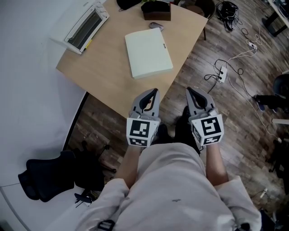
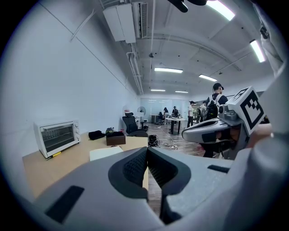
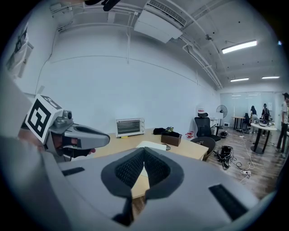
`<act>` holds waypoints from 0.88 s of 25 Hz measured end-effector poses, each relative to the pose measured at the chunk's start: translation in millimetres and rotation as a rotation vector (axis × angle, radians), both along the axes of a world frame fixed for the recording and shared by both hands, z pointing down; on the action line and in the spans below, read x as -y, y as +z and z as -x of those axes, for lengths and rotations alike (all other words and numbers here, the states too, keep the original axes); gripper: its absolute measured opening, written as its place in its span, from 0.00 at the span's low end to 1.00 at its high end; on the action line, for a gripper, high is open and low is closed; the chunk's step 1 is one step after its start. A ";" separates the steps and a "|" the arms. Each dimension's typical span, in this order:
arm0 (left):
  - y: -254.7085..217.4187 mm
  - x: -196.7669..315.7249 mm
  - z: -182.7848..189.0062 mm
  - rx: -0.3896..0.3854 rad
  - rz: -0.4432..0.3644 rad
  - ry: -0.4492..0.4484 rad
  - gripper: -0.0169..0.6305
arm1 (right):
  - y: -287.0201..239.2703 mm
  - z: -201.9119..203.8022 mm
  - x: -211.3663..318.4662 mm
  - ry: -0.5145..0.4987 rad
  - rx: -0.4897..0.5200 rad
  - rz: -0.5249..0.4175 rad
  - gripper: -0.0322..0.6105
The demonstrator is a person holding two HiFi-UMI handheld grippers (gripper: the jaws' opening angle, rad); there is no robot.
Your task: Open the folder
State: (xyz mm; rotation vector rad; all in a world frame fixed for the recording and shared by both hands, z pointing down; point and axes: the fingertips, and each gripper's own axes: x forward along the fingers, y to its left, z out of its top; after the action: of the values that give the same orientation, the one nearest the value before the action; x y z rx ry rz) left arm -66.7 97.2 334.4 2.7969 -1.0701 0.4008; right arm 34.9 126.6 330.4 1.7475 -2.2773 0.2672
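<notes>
**Task item.** The folder (image 1: 148,53) lies flat and closed on the table (image 1: 97,74), roughly at the centre of the tabletop, with its cream cover facing up. Neither gripper touches it.

**Other items on the table.**
- A white toaster oven (image 1: 86,26) stands at the table's far-left corner.
- A brown box (image 1: 156,11) sits at the table's far edge.
- A mouse (image 1: 156,25) lies on the table, nearer the far edge than the folder is.

**Grippers.** The 2 grippers are held side by side at the table's near corner, both pointing toward the table.
- The left gripper (image 1: 155,91) has its tip at the near corner. Its jaws are pressed together, the ribbed pads meet, and nothing is between them.
- The right gripper (image 1: 189,91) is just off the table, to the right of the same corner and above the wooden floor (image 1: 235,117). Its jaws are likewise together and empty.

**Surroundings.** A power strip (image 1: 221,74) with its cables lies on the floor to the right of the table. A black office chair (image 1: 45,178) stands off the table's near-left side.
</notes>
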 end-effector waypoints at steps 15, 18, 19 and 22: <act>9.3 23.7 -29.9 0.045 0.009 -0.013 0.03 | 10.5 -16.0 35.1 -0.092 -0.007 0.059 0.08; 9.4 32.8 -31.9 0.043 0.012 -0.026 0.03 | 10.9 -17.7 46.4 -0.113 -0.006 0.059 0.09; 9.1 35.8 -31.9 0.043 0.012 -0.032 0.03 | 10.5 -17.8 50.3 -0.121 -0.005 0.057 0.09; 8.6 46.1 -32.6 0.045 0.012 -0.053 0.03 | 10.2 -18.4 62.7 -0.149 -0.003 0.056 0.10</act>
State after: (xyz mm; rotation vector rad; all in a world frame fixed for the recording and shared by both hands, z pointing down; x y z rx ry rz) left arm -34.1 51.1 343.0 2.7550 -1.1450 0.4646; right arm 53.4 64.0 340.6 1.5411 -2.3597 0.2955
